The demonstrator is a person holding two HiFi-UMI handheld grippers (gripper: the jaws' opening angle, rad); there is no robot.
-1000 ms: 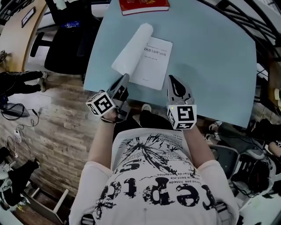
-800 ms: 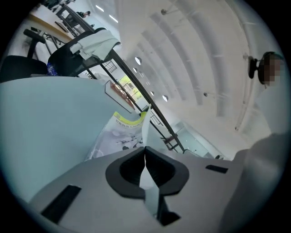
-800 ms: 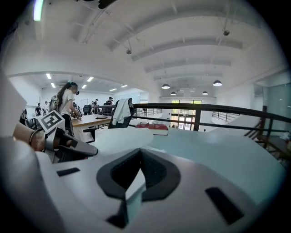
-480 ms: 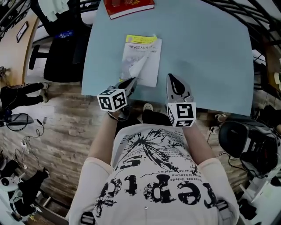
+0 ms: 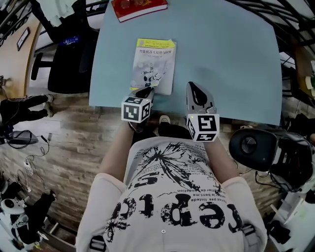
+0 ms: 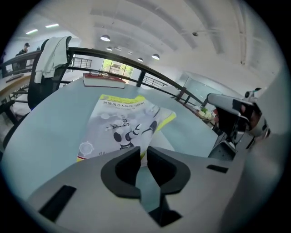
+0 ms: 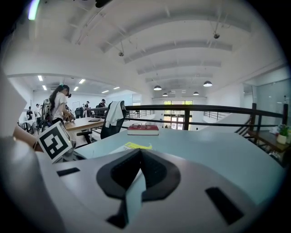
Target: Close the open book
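Note:
The book lies closed on the light blue table, its yellow-and-white cover with a robot picture facing up. In the left gripper view the same cover lies flat just beyond the jaws. My left gripper rests at the book's near edge; its jaws have just been opening and show a narrow gap with nothing pinched in it. My right gripper hovers over the table's near edge, right of the book, with its jaw tips together and nothing held.
A red book lies at the table's far edge. A black office chair stands left of the table, and a black stool sits at the right by the near edge. Wooden floor lies below at the left.
The open book's left leaf swung over to the right and the book now lies shut, cover up. My left gripper followed it right and down to the near edge. The right gripper barely shifted.

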